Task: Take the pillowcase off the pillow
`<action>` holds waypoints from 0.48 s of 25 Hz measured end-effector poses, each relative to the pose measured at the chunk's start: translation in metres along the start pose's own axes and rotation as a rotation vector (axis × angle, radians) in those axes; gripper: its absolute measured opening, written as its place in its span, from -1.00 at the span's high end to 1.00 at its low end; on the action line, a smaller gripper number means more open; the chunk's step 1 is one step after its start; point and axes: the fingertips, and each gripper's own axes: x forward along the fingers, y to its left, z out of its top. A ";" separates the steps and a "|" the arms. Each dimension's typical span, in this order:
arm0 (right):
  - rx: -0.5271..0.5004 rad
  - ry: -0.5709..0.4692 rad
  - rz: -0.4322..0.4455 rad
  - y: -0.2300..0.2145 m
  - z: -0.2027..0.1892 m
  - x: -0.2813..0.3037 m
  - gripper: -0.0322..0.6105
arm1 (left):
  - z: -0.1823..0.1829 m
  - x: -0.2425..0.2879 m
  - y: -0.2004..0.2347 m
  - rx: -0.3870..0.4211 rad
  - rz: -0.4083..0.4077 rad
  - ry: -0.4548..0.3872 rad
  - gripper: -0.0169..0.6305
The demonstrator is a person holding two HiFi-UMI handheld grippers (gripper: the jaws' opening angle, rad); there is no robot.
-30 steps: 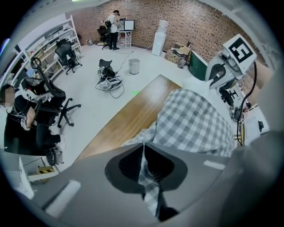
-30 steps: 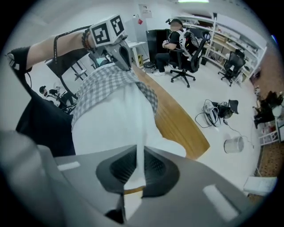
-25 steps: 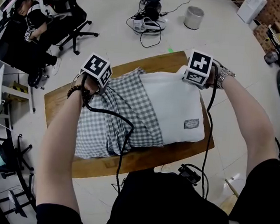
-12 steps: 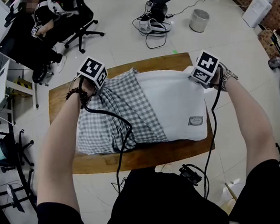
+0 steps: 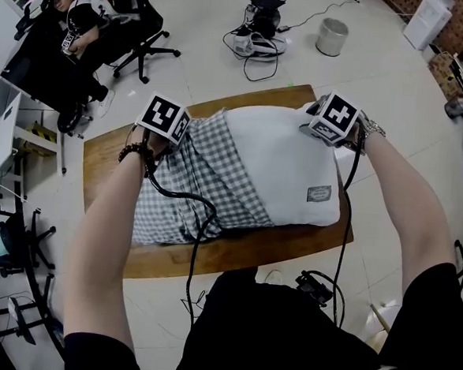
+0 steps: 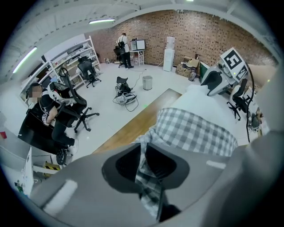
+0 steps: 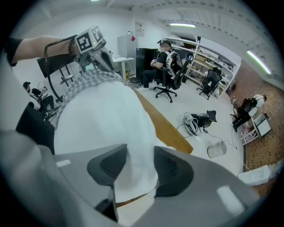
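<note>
Arms both reach forward and steeply down over a wooden table [image 5: 107, 160], forearms bare and spread wide, a bead bracelet [image 5: 133, 151] on the left wrist, a watch [image 5: 370, 127] on the right. Left gripper [image 6: 144, 167] sits at the upper left of the bundle, on the bunched far edge of the checked pillowcase [image 5: 196, 178]; its jaws have just been opening and stand a little apart, a strip of checked cloth running through the narrow gap, no longer clamped. Right gripper [image 7: 135, 169] sits at the upper right, over the far corner of the white pillow [image 5: 284, 164]; its jaws have also just been opening and stand wider, the white corner bulging between the pads. Pillowcase is drawn back to the left half: the right half of the pillow lies bare, with a small label [image 5: 319, 193] near its lower right corner. Pillow's right end reaches close to the table's right edge; its near side lies just inside the front edge. Bare wood shows left of the pillowcase and in a strip along the front. Black cable [image 5: 199, 217] trails from the left gripper across the checked cloth toward the body. Open floor lies beyond the far edge, with a bin [image 5: 332, 37] and tangled leads farther up; office chairs [image 5: 142, 43] stand upper left.
</note>
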 end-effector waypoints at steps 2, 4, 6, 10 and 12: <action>-0.008 -0.020 -0.018 0.006 -0.002 -0.005 0.29 | 0.004 -0.010 -0.009 0.014 0.017 -0.053 0.78; 0.004 -0.042 -0.018 0.013 -0.007 -0.011 0.22 | 0.007 -0.021 -0.019 0.035 0.040 -0.095 0.79; 0.010 -0.070 -0.028 0.020 -0.007 -0.020 0.22 | 0.007 -0.029 -0.028 0.058 0.069 -0.119 0.79; -0.027 -0.127 -0.060 0.042 -0.009 -0.036 0.21 | -0.003 -0.042 -0.046 0.065 0.133 -0.158 0.83; -0.046 -0.149 -0.057 0.057 -0.015 -0.040 0.21 | -0.009 -0.047 -0.059 0.047 0.155 -0.185 0.89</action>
